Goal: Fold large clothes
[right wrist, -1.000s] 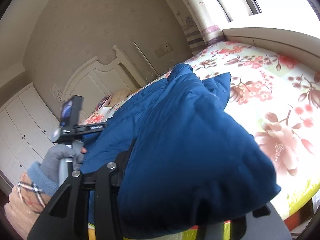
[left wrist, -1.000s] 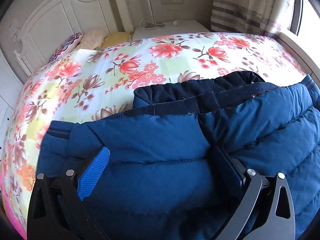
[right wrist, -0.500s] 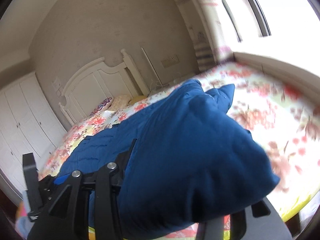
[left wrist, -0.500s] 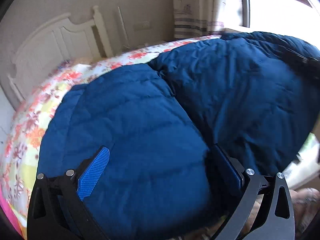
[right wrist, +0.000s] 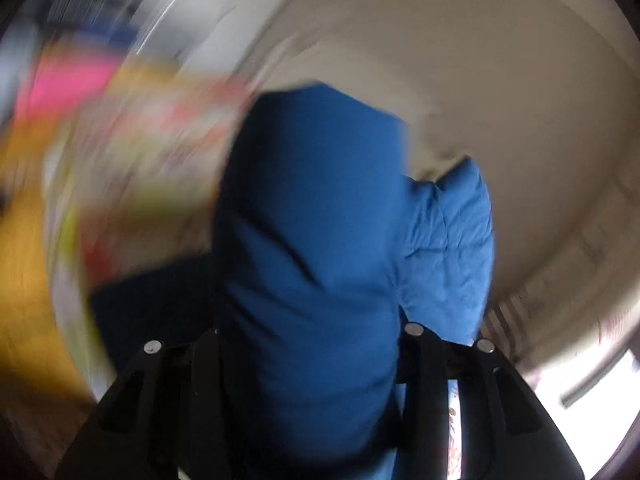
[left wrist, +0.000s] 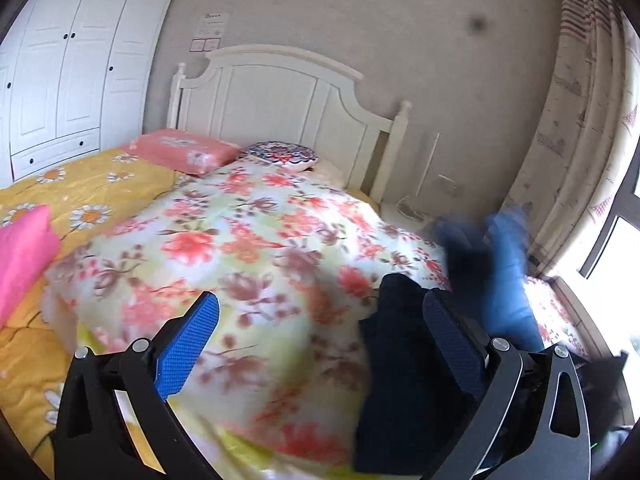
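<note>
Between the right gripper point(right wrist: 308, 344)'s black fingers, a thick roll of the padded blue quilted jacket point(right wrist: 316, 240) is standing up toward twelve o'clock. The jaws have just been opening, with the padding between them; in this smeared view the fabric seems to be filling the gap and pressing both fingers, so I am reading it as a grip on the bundle, though loosening. A lighter blue lobe of the same jacket is bulging out at two o'clock.

The left gripper point(left wrist: 320, 352) is showing its textured blue pads point(left wrist: 188, 344) wide apart, with nothing between them but the floral quilt point(left wrist: 248, 248) below. A dark fold of the jacket is lying against the outer side of the right-hand pad, at about four o'clock, and more of it is hanging blurred at two o'clock. Farther out at twelve o'clock the white wooden headboard point(left wrist: 280, 92) is standing, with the pink pillow point(left wrist: 180, 152) at eleven.

By my judgement the jacket is being lifted and repositioned off the bed, not yet laid for a fold. The next move calls for setting it flat on the quilt and the free left gripper taking an edge or sleeve.
</note>
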`<action>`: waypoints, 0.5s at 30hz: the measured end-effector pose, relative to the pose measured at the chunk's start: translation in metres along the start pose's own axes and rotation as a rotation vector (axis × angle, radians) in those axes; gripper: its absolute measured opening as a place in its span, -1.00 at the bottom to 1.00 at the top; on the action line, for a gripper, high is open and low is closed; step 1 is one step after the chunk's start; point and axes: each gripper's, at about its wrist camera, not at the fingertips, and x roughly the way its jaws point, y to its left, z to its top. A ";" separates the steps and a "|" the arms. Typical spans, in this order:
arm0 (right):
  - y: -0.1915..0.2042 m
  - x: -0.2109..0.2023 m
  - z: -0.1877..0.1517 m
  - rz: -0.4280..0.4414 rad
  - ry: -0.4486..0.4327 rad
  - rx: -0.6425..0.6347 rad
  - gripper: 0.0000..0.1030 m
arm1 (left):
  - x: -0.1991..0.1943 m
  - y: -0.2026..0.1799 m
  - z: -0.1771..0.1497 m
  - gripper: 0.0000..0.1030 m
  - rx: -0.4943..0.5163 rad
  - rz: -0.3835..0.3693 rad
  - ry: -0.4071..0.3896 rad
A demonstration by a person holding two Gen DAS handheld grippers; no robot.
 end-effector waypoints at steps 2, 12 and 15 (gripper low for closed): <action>0.034 0.008 0.005 -0.141 -0.006 -0.109 -0.05 | -0.001 0.001 -0.007 0.90 0.023 0.000 0.017; 0.038 -0.010 -0.013 -0.134 -0.081 -0.119 -0.10 | 0.038 -0.071 0.028 0.90 0.246 -0.227 0.085; 0.037 -0.012 -0.018 -0.131 -0.089 -0.117 -0.10 | 0.076 -0.126 0.048 0.90 0.340 -0.348 0.180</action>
